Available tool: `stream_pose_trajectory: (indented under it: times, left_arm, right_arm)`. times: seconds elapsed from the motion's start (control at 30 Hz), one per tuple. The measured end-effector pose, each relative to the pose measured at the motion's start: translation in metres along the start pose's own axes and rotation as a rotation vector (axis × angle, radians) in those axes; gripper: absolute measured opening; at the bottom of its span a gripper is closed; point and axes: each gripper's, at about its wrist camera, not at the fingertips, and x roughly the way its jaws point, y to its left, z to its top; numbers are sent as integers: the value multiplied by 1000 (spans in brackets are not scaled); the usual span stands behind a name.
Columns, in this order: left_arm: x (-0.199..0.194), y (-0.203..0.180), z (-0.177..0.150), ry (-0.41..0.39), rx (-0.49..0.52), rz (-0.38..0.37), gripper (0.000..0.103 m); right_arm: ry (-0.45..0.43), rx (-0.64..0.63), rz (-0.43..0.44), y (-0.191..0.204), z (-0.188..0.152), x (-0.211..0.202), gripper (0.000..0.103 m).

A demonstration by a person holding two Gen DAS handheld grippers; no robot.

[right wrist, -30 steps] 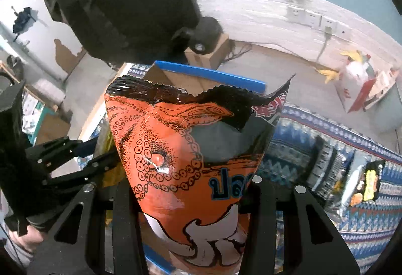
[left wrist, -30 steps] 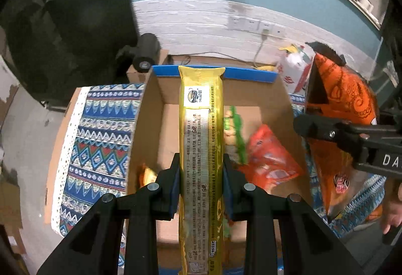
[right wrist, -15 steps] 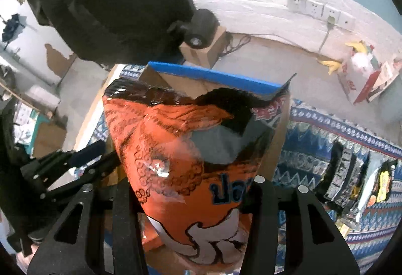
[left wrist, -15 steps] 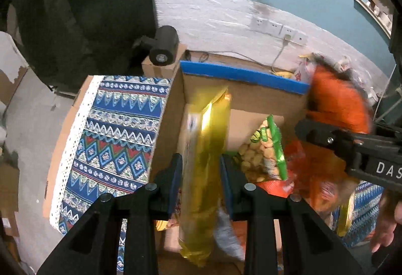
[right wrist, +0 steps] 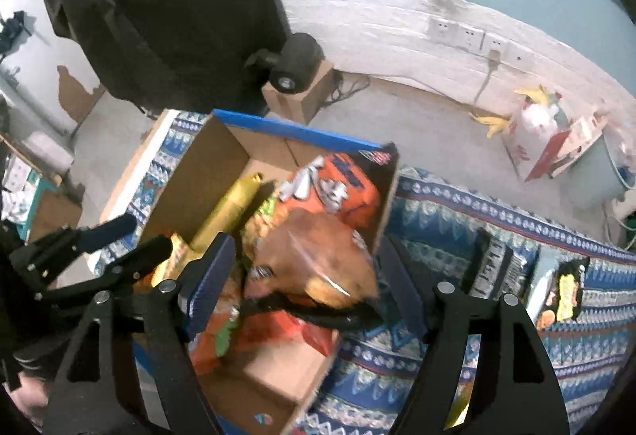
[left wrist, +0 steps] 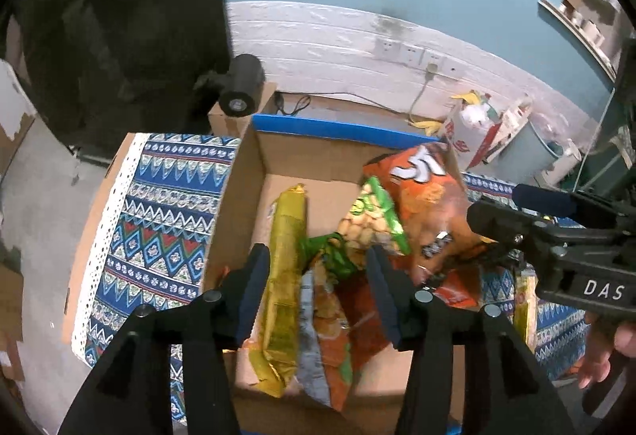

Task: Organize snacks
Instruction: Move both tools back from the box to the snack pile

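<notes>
Left gripper (left wrist: 318,278): fingers spread, holding nothing, above the box.
Open cardboard box with blue rim (left wrist: 254,172): long yellow foil packet (left wrist: 284,276) at left, green peanut bag (left wrist: 371,220) middle, big orange crisp bag (left wrist: 425,204) right.
Right gripper (right wrist: 306,286): fingers spread, orange bag loose beneath.

Both views: even, soft indoor light, no hard shadows. Heavy fisheye bend w/ black vignette at corners. Right wrist view motion-blurred, esp. the orange chip bag (right wrist: 318,260); left wrist view sharper, slight smear on same bag (left wrist: 429,204). Mild glare on foil packs.
</notes>
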Motion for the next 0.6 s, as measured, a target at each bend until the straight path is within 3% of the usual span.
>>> stream_pose_trajectory:
  times: [0.17,0.5,0.6]
  left_arm:
    - [-5,-21,-3,-2,44,-9,64]
    - [-5,-73,-13,28,131,-66,64]
    - [-6,-90,-16,25,165,-78,72]
  right_arm:
    - [7,17,-26,-20,-13,-10,75]
    - [17,35,-98,-65,-46,-30,75]
    - [19,52,-116,-81,-56,-34,75]
